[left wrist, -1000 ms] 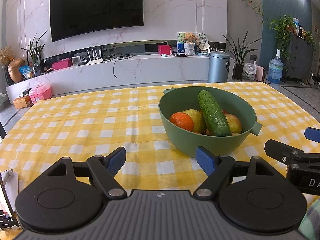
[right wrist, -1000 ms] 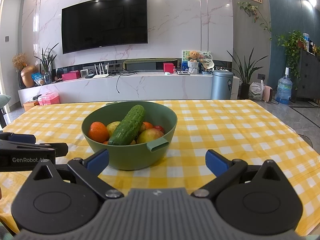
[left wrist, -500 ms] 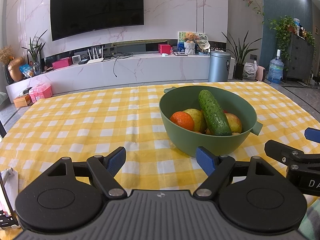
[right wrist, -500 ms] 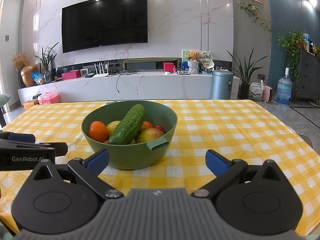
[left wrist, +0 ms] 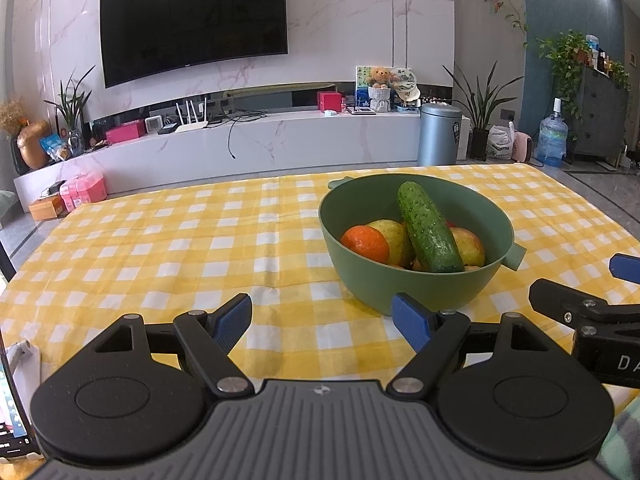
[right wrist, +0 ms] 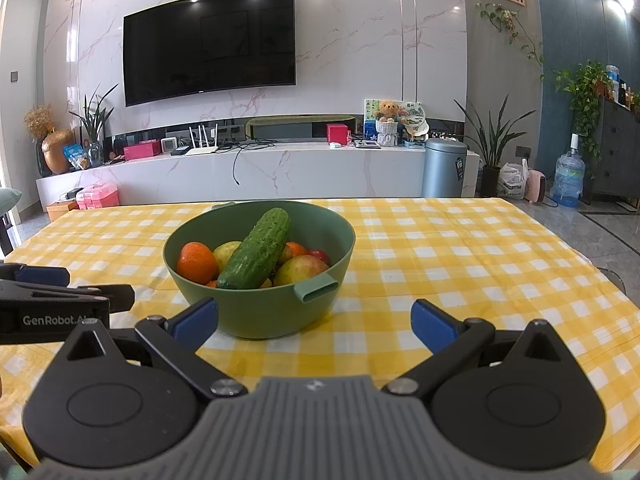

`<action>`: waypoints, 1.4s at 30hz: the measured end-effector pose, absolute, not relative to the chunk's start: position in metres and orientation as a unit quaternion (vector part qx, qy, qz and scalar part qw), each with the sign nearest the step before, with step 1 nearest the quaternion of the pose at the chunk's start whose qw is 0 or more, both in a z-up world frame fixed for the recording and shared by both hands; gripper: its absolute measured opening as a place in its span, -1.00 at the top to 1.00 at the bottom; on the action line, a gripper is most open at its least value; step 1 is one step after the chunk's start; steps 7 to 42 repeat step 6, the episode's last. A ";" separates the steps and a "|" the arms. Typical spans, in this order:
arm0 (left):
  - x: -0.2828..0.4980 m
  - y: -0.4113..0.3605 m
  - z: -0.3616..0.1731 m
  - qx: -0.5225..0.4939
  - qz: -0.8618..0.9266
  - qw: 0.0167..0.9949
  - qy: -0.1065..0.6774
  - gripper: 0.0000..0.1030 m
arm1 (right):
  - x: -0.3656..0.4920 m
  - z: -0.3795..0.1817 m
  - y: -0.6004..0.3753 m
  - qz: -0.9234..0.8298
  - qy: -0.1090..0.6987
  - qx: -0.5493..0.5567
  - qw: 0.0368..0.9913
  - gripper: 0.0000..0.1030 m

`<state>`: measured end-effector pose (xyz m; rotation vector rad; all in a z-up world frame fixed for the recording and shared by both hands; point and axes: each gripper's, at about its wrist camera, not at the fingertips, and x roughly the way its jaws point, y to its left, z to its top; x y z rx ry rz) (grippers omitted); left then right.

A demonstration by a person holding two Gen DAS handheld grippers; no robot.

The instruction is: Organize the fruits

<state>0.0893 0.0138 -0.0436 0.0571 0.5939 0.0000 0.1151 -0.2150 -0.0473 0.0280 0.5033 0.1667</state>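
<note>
A green bowl (left wrist: 424, 292) (right wrist: 276, 308) stands on the yellow checked tablecloth (left wrist: 180, 248) (right wrist: 460, 248). In it lie a cucumber (left wrist: 428, 228) (right wrist: 256, 254), an orange (left wrist: 365, 243) (right wrist: 197, 262), yellow-red apples (left wrist: 469, 246) (right wrist: 306, 269) and other fruit, partly hidden. My left gripper (left wrist: 322, 322) is open and empty, just short of the bowl's left side. My right gripper (right wrist: 314, 320) is open and empty, in front of the bowl's right side. Each gripper shows at the edge of the other's view.
The table's far edge faces a marble TV bench (right wrist: 256, 168) with a wall TV (right wrist: 210, 42). A grey bin (right wrist: 444, 168), plants and a water bottle (right wrist: 568, 178) stand on the floor beyond. A phone (left wrist: 12, 412) sits at the near left edge.
</note>
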 end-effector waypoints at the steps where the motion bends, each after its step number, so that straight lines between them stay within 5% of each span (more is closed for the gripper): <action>1: 0.088 0.013 -0.043 0.029 0.000 0.956 0.292 -0.81 | 0.115 -0.047 -0.215 0.082 0.249 0.014 0.965 -0.92; 42: 0.087 0.013 -0.042 0.034 0.004 0.959 0.281 -0.81 | 0.115 -0.048 -0.216 0.082 0.250 0.014 0.965 -0.92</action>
